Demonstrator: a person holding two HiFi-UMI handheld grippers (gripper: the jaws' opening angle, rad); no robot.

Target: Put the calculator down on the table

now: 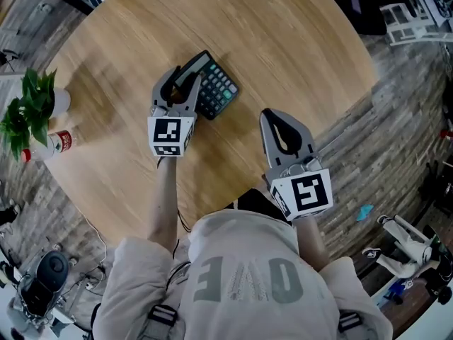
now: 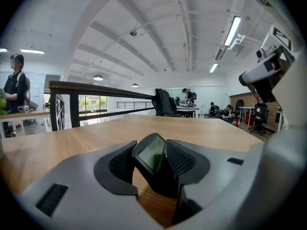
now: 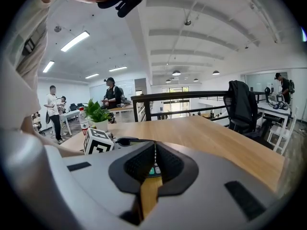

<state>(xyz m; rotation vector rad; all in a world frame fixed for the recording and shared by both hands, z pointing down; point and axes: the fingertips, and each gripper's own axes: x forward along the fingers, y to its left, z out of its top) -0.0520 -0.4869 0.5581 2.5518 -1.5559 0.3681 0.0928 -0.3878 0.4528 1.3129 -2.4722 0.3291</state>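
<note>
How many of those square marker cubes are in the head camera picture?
2. The left cube sits on the left tool, beside the calculator; the right cube sits on the right tool, lower right. None looks hidden.

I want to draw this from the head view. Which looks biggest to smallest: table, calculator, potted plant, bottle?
1. Round wooden table.
2. Potted plant and calculator look about alike; the left hand-held gripper hides part of the calculator.
3. Bottle, smallest.
</note>
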